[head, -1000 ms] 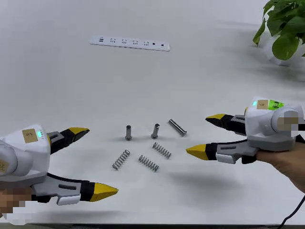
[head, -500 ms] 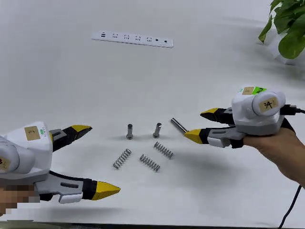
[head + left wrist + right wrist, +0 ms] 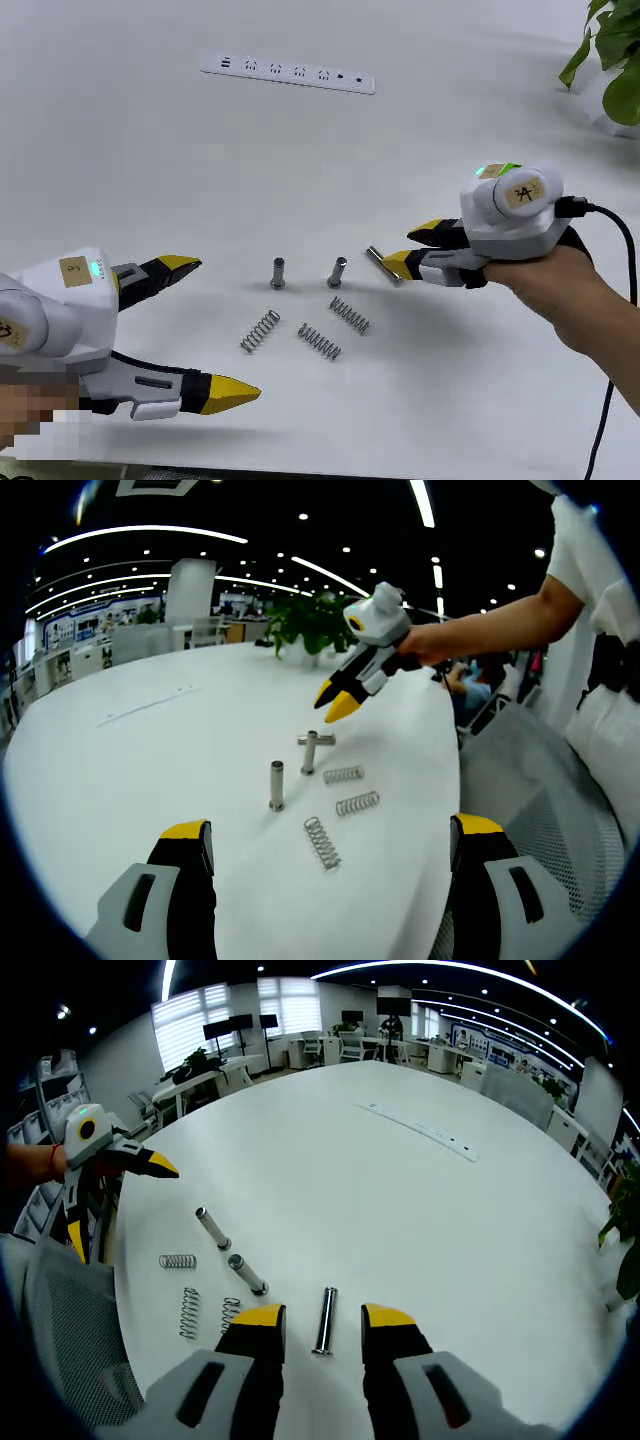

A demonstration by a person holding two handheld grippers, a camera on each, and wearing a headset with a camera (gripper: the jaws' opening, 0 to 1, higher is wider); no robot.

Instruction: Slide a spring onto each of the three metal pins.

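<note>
Right gripper view: right gripper (image 3: 325,1317) has its jaws apart on either side of the lying pin (image 3: 325,1320), nothing clamped.
Risk, as judged: the lying pin is round and loose on the table (image 3: 150,170), so if one jaw meets it first it may roll out of the bite. A low sweep leftward could topple the two standing pins (image 3: 278,272) (image 3: 338,271), which are just beside it. The three springs (image 3: 259,331) (image 3: 318,341) (image 3: 349,315) lie bare in front of the pins, nearer the table's front edge, and a nudge could send them over it. Left gripper (image 3: 215,328) hangs near that edge with jaws wide apart and empty. Open room lies behind the pins toward the power strip (image 3: 288,73). The plant (image 3: 615,60) is well apart. The right gripper's cable (image 3: 610,380) trails off the edge.
</note>
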